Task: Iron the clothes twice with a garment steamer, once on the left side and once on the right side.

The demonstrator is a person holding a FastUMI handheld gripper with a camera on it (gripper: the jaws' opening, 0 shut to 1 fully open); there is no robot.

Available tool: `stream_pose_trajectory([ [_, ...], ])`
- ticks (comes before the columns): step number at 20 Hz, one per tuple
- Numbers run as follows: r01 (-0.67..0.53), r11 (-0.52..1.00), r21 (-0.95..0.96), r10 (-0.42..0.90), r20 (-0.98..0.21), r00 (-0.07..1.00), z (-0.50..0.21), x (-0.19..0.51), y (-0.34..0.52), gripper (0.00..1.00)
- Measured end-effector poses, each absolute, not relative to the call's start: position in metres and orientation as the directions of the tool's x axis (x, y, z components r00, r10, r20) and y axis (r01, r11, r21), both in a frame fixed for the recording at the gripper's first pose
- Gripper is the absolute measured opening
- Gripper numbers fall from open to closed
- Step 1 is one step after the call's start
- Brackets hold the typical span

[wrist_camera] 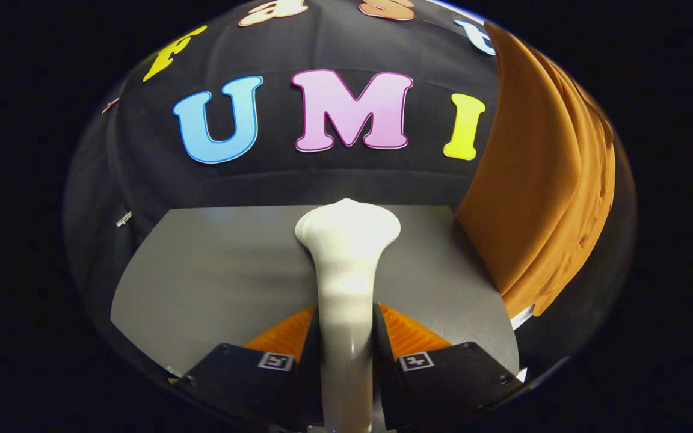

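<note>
Fingers (346,355) tight on steamer (346,258) over desk (214,270). Swing right to shirt (533,180), go slow & flat.

No wording can be read on anything here. The gripper (346,337), both fingers pressed on the handle of the garment steamer (346,252), carries two small square black-and-white marker tags (415,361), one on each finger mount; they bear a coded pattern, no words or numbers.

I see a cream-white garment steamer (346,252), a plain rust-orange garment (539,180) on the right, and a flat grey table (214,270).
</note>
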State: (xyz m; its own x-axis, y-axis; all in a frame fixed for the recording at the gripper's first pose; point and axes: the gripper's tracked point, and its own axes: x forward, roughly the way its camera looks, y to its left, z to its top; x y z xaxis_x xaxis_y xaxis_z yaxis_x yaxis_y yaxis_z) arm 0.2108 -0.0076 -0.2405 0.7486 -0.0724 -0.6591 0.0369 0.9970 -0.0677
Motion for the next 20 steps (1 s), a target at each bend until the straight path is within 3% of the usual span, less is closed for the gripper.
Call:
stream_pose_trajectory([
  [4, 0.017, 0.997, -0.071, -0.06, -0.655, 0.753, -0.234, 0.209, -0.006, 0.4],
  [20, 0.048, 0.999, 0.01, -0.038, -0.435, 0.899, -0.144, 0.152, 0.005, 0.4],
])
